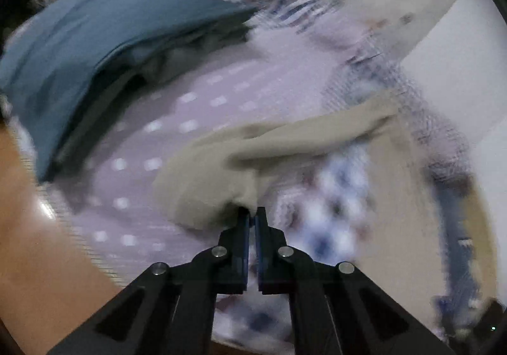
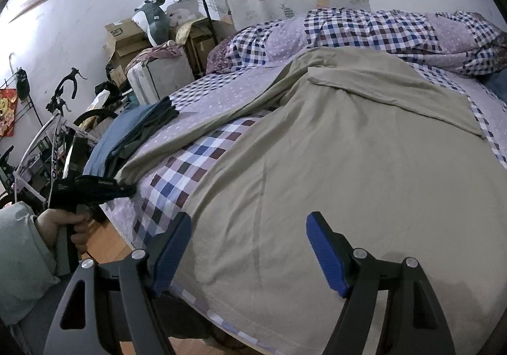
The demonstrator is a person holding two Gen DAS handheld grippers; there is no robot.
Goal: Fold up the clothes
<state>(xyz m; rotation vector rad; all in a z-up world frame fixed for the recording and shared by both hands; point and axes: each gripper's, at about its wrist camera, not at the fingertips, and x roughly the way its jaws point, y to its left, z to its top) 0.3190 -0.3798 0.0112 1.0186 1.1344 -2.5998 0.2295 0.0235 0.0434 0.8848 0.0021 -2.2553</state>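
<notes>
Right, the left gripper (image 1: 252, 212) has its black fingers (image 1: 242, 228) pinched tight on a bunched corner of the beige garment (image 1: 221, 171), and that view is smeared with motion blur. Over on the right wrist view, the right gripper (image 2: 248, 247) hangs with its blue-padded fingers (image 2: 323, 253) spread wide, nothing between them, just above the near edge of the beige garment (image 2: 317, 165), which lies spread across the bed (image 2: 177, 184). At nine o'clock in that view a hand (image 2: 60, 225) grips the handle of the left gripper (image 2: 126, 188), which clamps a long sleeve or edge of the beige cloth stretching back toward one o'clock. Beyond it, at ten o'clock, a folded stack of blue and dark clothes (image 2: 133, 130) sits on the bed's far-left edge. Further back, at one o'clock, a checked quilt (image 2: 380, 32) lies heaped up, with a bicycle (image 2: 54, 133) and cardboard boxes (image 2: 126, 38) against the wall.
</notes>
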